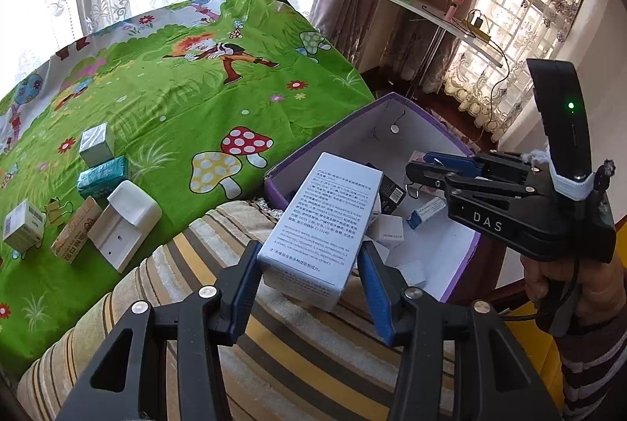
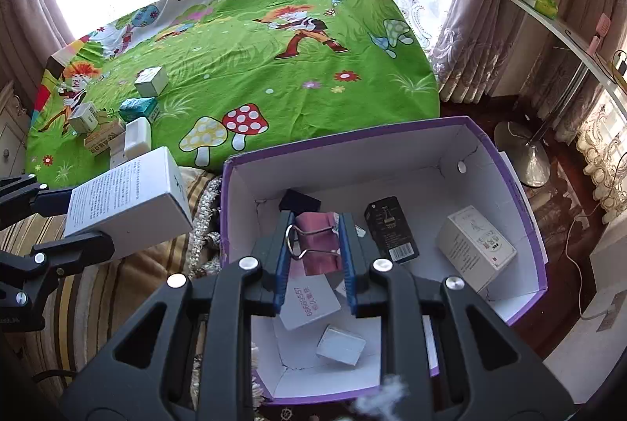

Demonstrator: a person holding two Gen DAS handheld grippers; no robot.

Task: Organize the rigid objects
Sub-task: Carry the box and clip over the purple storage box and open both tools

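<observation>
Delivery is the step in hand. In the left wrist view, the left tongs are pinching a tall white carton with printed text, holding it over the striped cushion, just beside the purple storage box. More small boxes are waiting on the green cartoon sheet.

In the right wrist view, the right tongs are pinching a dark red binder clip above the inside of the purple storage box, where a black box and others are lying. Next, I think, each pair of tongs must spread over the box interior; the carton is needing to cross the rim first.
</observation>
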